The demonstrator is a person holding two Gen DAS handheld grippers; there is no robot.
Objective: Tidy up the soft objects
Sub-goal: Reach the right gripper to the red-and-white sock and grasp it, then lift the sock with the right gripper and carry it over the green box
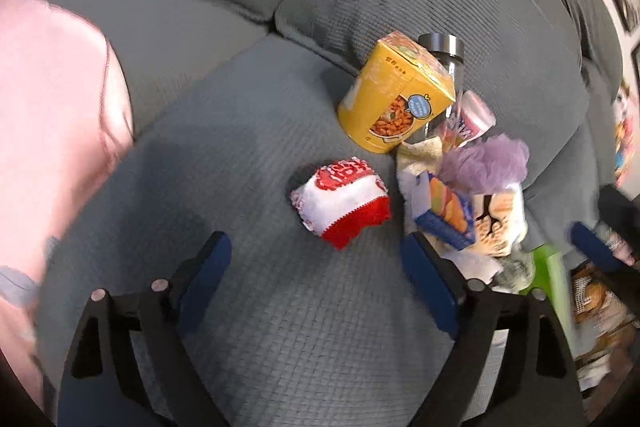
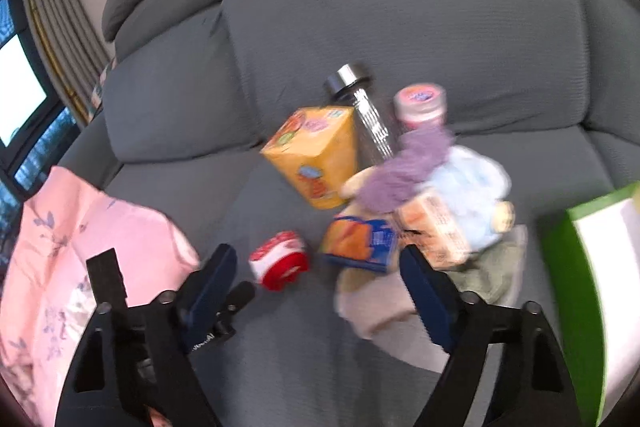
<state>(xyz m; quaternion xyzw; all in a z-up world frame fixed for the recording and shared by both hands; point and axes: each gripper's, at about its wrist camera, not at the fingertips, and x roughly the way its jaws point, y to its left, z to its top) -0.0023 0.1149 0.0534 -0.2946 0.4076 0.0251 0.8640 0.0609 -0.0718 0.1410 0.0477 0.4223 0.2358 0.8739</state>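
Observation:
A red and white cloth pouch (image 1: 342, 201) lies on the grey sofa seat (image 1: 240, 155); it also shows in the right wrist view (image 2: 280, 259). My left gripper (image 1: 316, 255) is open and empty, hovering just in front of the pouch. My right gripper (image 2: 316, 267) is open and empty, above the pouch and a blue and orange box (image 2: 360, 241). A purple mesh puff (image 2: 404, 167), a light blue soft toy (image 2: 476, 187) and cream cloths (image 2: 380, 311) lie in the pile at right. The right gripper's blue finger (image 1: 592, 247) shows in the left wrist view.
A yellow noodle cup (image 1: 394, 95), a clear bottle with a metal cap (image 2: 360, 99), a pink-lidded jar (image 2: 420, 103) and snack packs (image 2: 436, 231) sit in the pile. A pink floral pillow (image 2: 80, 247) lies at left. A green and white box (image 2: 600, 267) stands at right.

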